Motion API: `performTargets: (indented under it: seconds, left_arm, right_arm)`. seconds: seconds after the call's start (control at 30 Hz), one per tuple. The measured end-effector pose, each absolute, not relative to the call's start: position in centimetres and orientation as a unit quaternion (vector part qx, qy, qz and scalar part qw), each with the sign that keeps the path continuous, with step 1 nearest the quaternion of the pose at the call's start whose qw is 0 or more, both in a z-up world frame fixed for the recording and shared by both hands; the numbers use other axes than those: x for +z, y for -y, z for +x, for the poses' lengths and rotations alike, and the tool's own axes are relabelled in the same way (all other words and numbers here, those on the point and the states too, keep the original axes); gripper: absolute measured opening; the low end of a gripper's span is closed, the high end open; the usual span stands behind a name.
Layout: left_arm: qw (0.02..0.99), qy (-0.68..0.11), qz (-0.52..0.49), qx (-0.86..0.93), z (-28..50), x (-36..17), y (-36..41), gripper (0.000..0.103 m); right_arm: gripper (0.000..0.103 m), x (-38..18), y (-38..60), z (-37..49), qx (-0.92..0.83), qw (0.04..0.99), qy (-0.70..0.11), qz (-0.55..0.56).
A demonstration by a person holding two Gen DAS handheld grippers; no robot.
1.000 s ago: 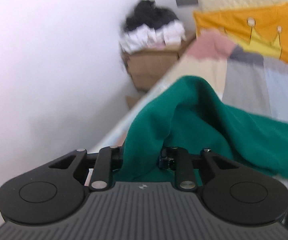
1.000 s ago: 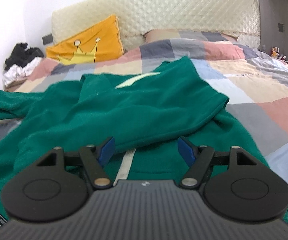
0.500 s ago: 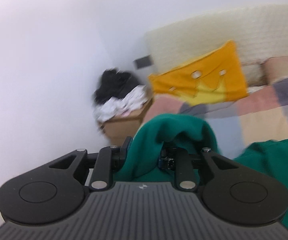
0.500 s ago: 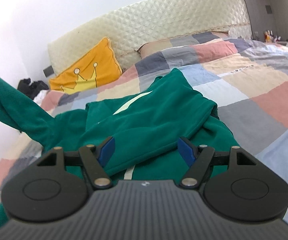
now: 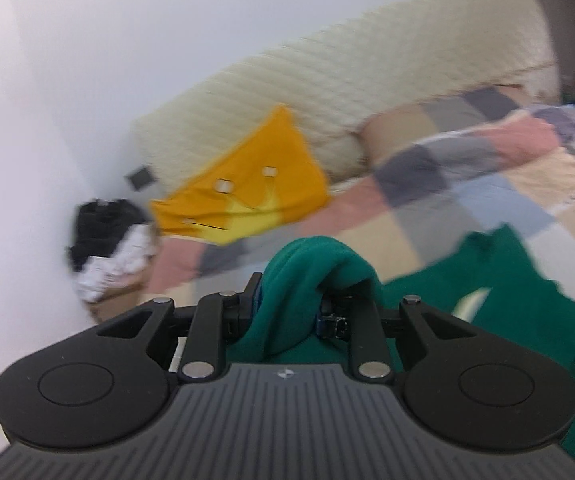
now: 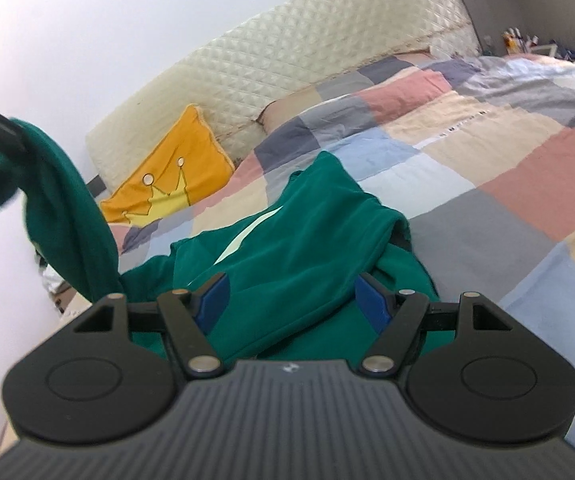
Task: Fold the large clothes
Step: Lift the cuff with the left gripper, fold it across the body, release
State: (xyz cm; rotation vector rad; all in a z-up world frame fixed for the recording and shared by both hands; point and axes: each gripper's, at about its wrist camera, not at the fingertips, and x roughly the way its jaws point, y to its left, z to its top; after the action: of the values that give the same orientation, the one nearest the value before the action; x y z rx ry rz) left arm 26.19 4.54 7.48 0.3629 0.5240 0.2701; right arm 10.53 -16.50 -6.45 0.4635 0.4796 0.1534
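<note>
Left tool (image 5: 289,308) has swung inward, gripping green garment (image 6: 287,248) (rumpled); right tool (image 6: 293,300) gapes.

no readable text, small unreadable logo on each ribbed dark grey gripper body (image 5: 283,373), black marks on patchwork bedspread (image 6: 463,124) too small to read

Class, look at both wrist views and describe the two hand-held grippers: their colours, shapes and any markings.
Both look alike. The left hand-held gripper has a dark grey ribbed body with a small round logo, two black rounded lobes with circular insets, and black linkage bars on silver pins. The right hand-held gripper is the same build, and its blue finger pads show clearly. No cables, hands or sleeves are visible.
</note>
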Motion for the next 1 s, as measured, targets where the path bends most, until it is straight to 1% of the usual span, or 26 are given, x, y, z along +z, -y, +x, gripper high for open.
performTargets:
  seconds: [0.27,0.43,0.5,0.57,0.67,0.83,0.9,0.93,0.97,1.0]
  left_arm:
    - [0.946,-0.303,0.097,0.059,29.0,-2.5,0.1,0.028]
    - [0.935,-0.349,0.047,0.045,32.0,-9.4,-0.6,0.029]
    - [0.933,-0.357,0.036,0.037,32.5,-11.4,-1.0,0.029]
    - [0.935,-0.352,0.03,0.032,32.5,-12.5,-1.3,0.029]
    - [0.937,-0.349,0.012,0.029,32.0,-12.6,-2.0,0.029]
    - [0.941,-0.337,-0.024,0.014,28.9,-10.1,-4.1,0.03]
    - [0.94,-0.34,-0.013,0.005,27.4,-9.8,-4.4,0.046]
    - [0.938,-0.347,-0.009,0.003,27.0,-9.8,-4.5,0.068]
    - [0.935,-0.355,-0.011,0.0,26.5,-9.9,-4.7,0.078]
    - [0.934,-0.356,-0.016,-0.003,25.8,-9.9,-4.9,0.078]
  right_arm:
    - [0.072,-7.2,19.5,12.0,0.041,0.932,-0.247,0.263]
    - [0.073,-8.1,21.5,13.1,0.01,0.925,-0.25,0.287]
    - [0.073,-8.5,22.0,13.5,0.004,0.922,-0.253,0.293]
    - [0.073,-8.8,22.1,13.8,0.002,0.921,-0.254,0.295]
    - [0.073,-9.2,21.7,14.3,0.004,0.922,-0.257,0.29]
    - [0.074,-9.3,20.8,14.6,0.015,0.925,-0.261,0.276]
    - [0.074,-9.1,20.6,14.3,0.02,0.928,-0.256,0.27]
    - [0.074,-8.9,20.5,14.2,0.022,0.929,-0.254,0.267]
    - [0.074,-8.8,20.4,13.9,0.023,0.931,-0.252,0.264]
    - [0.074,-8.6,20.3,13.7,0.024,0.933,-0.249,0.26]
